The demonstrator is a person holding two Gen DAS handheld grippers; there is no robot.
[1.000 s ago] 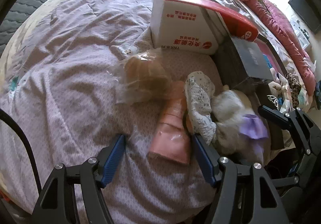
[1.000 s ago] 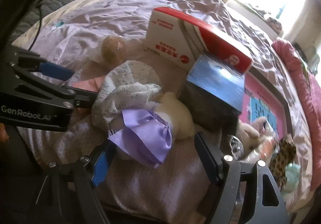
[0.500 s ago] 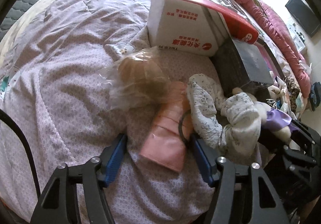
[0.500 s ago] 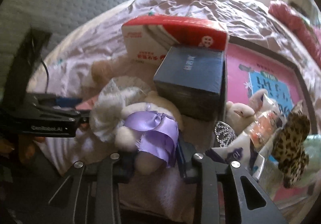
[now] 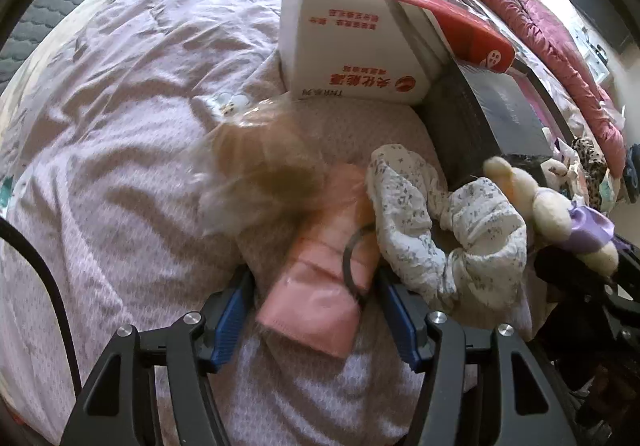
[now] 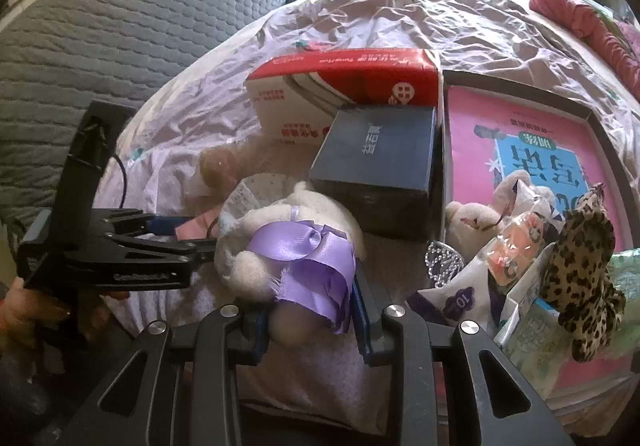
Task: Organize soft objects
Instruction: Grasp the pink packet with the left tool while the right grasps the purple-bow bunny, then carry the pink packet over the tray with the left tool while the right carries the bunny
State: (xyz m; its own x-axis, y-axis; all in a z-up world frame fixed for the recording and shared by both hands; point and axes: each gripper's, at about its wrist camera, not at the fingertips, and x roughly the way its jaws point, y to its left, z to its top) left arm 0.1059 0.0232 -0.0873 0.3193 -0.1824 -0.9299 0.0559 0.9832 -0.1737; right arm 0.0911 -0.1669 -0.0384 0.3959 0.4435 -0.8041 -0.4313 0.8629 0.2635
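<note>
On the bed [image 5: 120,126], the right hand-held gripper [image 6: 312,310] clamps a ribboned plush toy [image 6: 288,242] for sorting; the left hand-held gripper [image 5: 316,310], spread wide, straddles a pink mask [image 5: 320,286].

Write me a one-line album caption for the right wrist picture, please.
Right gripper clamps a white plush toy with a purple ribbon beside boxes on a lilac bedspread.
</note>
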